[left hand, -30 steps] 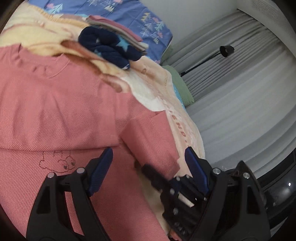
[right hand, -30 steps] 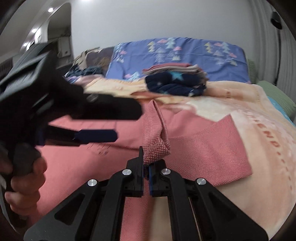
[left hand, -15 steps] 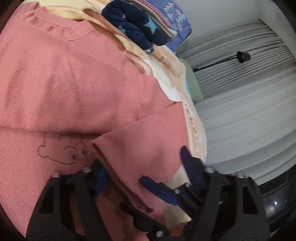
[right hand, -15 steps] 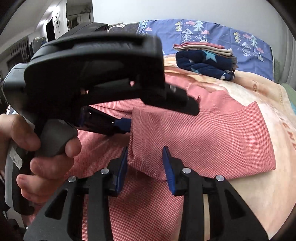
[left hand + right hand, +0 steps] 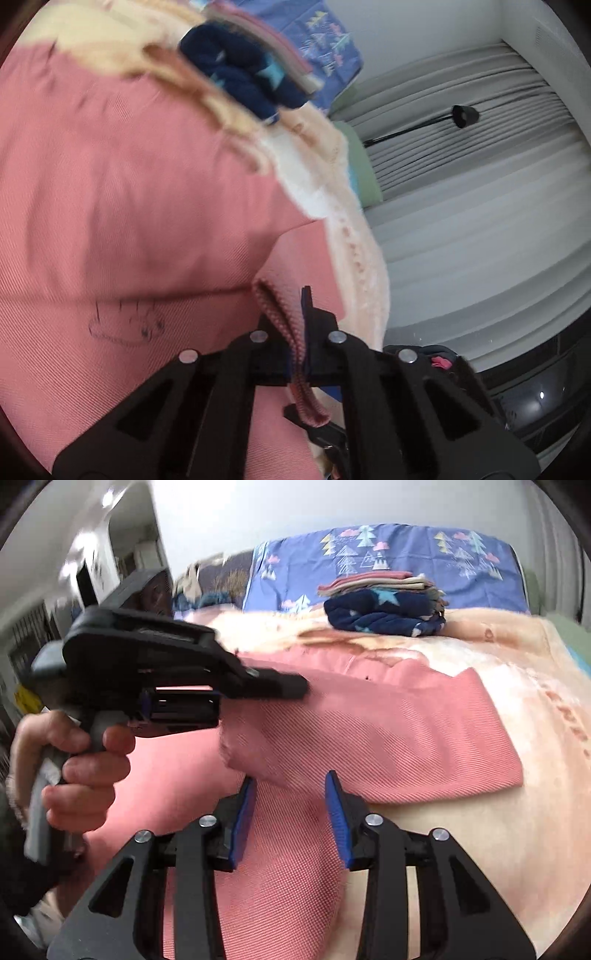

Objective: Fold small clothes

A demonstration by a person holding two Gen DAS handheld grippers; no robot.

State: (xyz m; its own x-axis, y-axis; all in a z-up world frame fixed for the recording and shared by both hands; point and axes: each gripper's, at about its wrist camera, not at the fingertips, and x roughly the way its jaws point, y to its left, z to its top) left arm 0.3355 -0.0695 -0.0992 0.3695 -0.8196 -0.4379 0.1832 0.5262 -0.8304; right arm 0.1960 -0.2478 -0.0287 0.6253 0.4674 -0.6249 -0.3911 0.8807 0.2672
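Our left claw (image 5: 295, 332) pinches a bunched fold of the pink shirt (image 5: 129, 206); our right claw (image 5: 290, 812) gapes wide just above it, gripping nothing. The shirt lies spread on the bed's peach blanket (image 5: 480, 834). Farther off sits a stack of folded clothes (image 5: 384, 605).

folded stack (image 5: 384, 605) far back, blanket (image 5: 480, 830) bare rightward
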